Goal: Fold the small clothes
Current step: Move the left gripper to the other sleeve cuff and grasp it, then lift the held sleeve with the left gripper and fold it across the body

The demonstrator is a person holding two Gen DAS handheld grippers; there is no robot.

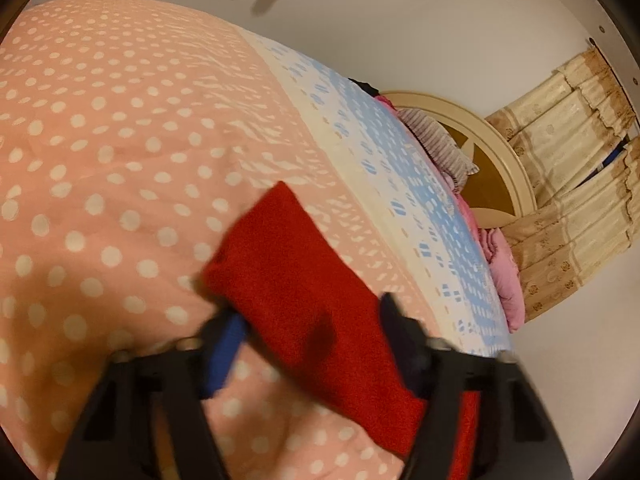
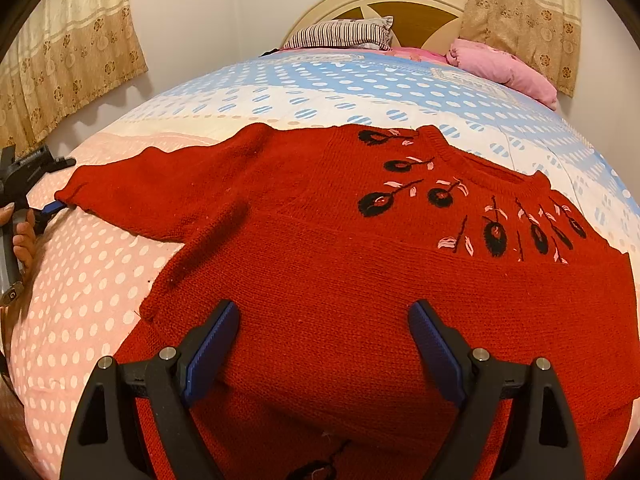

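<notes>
My left gripper [image 1: 312, 340] straddles the red knitted sweater's [image 2: 340, 248] sleeve cuff; grip unclear w/ blur. Right gripper [image 2: 324, 332] gapes wide over its hem, empty, near the bed's [image 2: 80, 280] foot edge.

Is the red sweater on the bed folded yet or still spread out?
Spread out. The sweater lies flat on the bed, flower front up, its sleeve stretched sideways; no fold shows.

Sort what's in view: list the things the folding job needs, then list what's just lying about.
For the job:
- red sweater
- its sleeve, at the left gripper
- right gripper, open above the sweater's body

Lying about:
- striped pillow
- pink bundle
- curtains
- headboard
- dotted bedspread, the work surface
</notes>
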